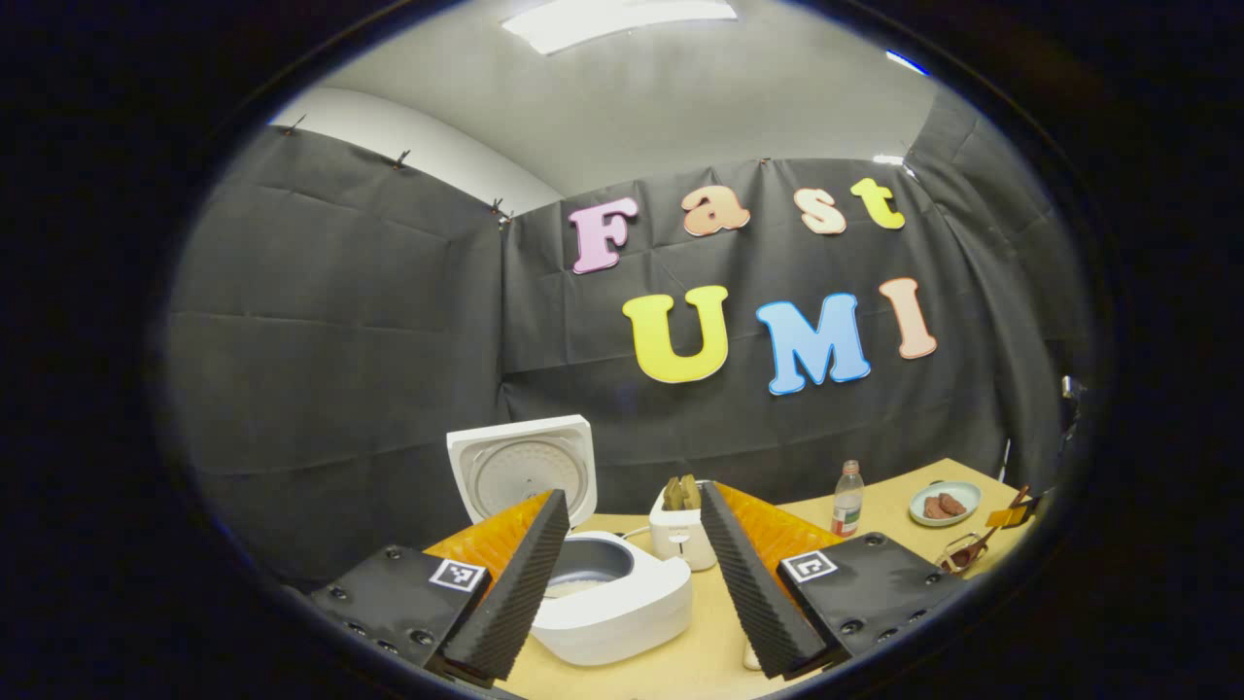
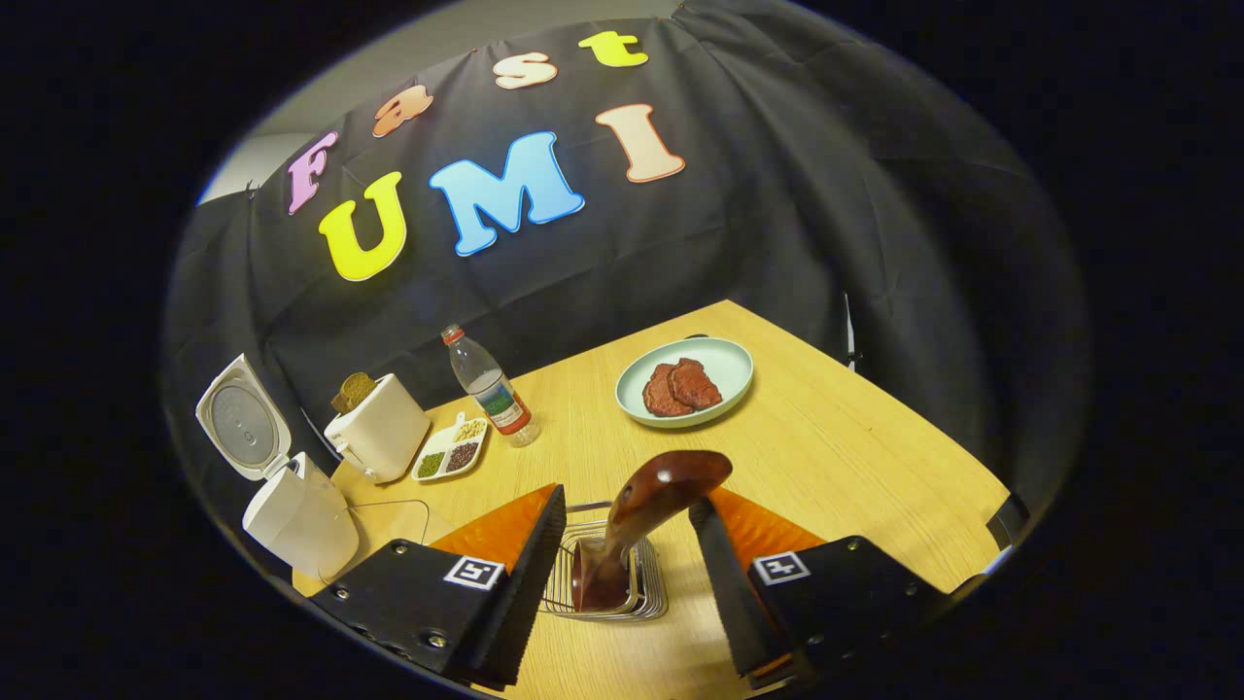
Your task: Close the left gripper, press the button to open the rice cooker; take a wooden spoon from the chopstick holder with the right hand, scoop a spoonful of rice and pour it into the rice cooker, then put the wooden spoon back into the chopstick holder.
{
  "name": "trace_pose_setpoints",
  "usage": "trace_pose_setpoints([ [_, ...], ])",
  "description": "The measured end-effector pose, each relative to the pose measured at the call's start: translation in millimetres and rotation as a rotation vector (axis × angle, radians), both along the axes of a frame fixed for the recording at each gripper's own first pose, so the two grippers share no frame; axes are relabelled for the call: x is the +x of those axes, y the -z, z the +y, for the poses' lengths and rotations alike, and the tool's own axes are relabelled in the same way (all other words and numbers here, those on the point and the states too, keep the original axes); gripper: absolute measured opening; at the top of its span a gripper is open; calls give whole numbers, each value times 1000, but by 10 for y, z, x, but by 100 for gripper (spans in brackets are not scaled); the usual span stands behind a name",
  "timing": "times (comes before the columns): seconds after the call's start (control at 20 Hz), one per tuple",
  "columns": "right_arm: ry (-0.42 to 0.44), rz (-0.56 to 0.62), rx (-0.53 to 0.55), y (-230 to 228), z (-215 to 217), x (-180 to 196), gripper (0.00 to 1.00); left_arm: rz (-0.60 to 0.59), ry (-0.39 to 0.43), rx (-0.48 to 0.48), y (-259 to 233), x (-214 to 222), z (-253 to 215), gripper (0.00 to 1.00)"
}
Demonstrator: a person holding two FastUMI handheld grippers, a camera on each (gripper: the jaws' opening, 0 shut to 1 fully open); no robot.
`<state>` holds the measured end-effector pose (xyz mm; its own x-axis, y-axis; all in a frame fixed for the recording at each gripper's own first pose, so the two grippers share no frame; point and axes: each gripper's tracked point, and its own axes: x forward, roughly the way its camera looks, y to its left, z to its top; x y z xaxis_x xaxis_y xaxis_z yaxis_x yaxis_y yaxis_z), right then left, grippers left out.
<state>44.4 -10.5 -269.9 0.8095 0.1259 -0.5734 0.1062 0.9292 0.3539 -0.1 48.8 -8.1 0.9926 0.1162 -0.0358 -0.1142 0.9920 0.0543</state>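
The white rice cooker (image 1: 612,593) stands with its lid (image 1: 520,467) up, and its grey inner pot shows just beyond my left gripper (image 1: 632,583), which is open and holds nothing. In the right gripper view the same cooker (image 2: 296,510) sits at the far left, lid raised. A dark wooden spoon (image 2: 651,501) stands in the wire chopstick holder (image 2: 607,588), handle down and bowl up. My right gripper (image 2: 622,583) is open, one finger on each side of the spoon and holder, with gaps on both sides.
A white toaster (image 2: 379,428) with bread stands beside the cooker, then a divided dish of grains (image 2: 452,449) and a plastic bottle (image 2: 491,394). A pale plate with meat (image 2: 719,369) sits toward the table's far right. The wooden table (image 2: 855,457) ends near the black cloth.
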Motion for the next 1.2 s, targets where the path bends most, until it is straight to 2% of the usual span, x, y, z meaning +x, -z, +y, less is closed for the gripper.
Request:
trace_pose_setpoints([
  [0.05, 0, 13, 5, 21, 6, -6, 65, 1, -1, -1, 12, -24, 18, 95],
  [0.15, 6, 16, 7, 25, 12, -8, 44, -2, -5, -6, 7, -31, 54, 95],
  [0.2, 28, 12, -2, 30, -22, -25, 41, -3, -5, -8, 11, -52, 72, 95],
  [0.25, 5, 17, 22, 125, 51, 113, 19, -3, -7, -8, 8, -44, 87, 95],
  [0.3, -6, 11, 36, -24, 78, -30, 19, -4, -10, -9, 7, -47, 112, 95],
  [0.35, -19, 9, 24, -57, 132, -29, 14, -5, -12, -12, 21, -40, 135, 95],
  [0.8, -87, -118, -128, -756, 278, 26, 14, -11, -2, -53, 127, -46, 357, 95],
  [1.2, -106, -221, -97, -1366, 714, 102, 14, -2, 4, -93, 294, -38, 704, 95],
])
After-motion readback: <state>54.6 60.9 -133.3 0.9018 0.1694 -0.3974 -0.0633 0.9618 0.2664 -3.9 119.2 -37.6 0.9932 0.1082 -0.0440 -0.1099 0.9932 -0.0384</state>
